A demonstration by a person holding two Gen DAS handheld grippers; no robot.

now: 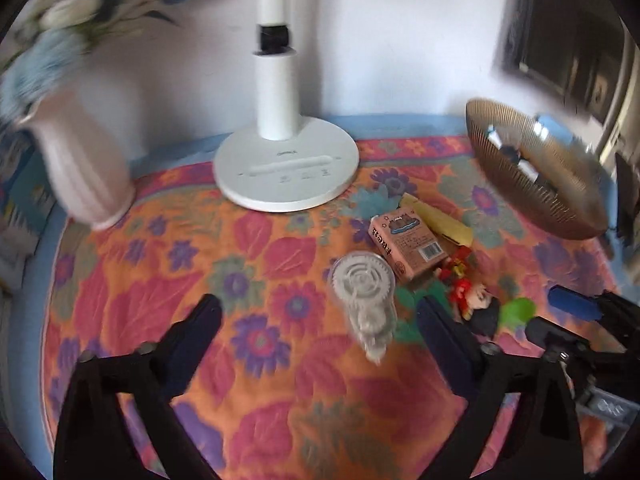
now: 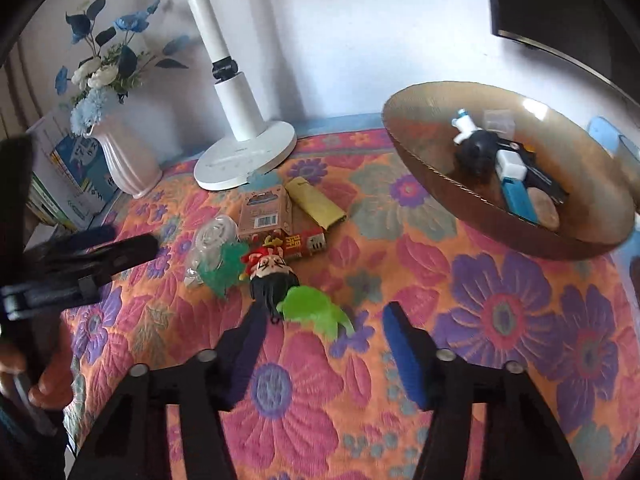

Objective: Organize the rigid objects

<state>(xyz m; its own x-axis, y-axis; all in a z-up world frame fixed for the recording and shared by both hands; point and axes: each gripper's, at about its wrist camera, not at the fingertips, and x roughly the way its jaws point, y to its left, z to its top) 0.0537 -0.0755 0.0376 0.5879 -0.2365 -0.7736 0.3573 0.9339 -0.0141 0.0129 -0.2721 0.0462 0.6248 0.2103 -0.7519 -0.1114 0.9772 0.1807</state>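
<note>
Left gripper (image 1: 320, 316) hangs over the flowered cloth (image 1: 168, 272) with its jaws spread wide and nothing gripped; the clear gear toy (image 1: 366, 300) lies on the cloth in the gap between them, touching neither finger. Just right of it in the left wrist view sit the pink box (image 1: 408, 246), the yellow packet (image 1: 436, 216) behind it, and the doll (image 1: 476, 300) at the right finger's tip. Over to the right wrist view: the right gripper (image 2: 324, 316) stands partly open, empty, its fingers straddling the green toy (image 2: 312, 310) at lower centre, pads clear of it. The doll's dark hair touches the left fingertip there. A second green piece (image 2: 224, 268) lies beside the gear toy, centre-left, and a red packet (image 2: 306, 243) sits just above the doll. The bowl (image 2: 420, 168) fills the upper right, holding a small pile of bits, among them a blue-and-white block (image 2: 514, 178). The lamp base (image 2: 244, 160) and vase (image 2: 128, 164) stand at upper left. A hand (image 2: 48, 376) shows at the left edge.
</note>
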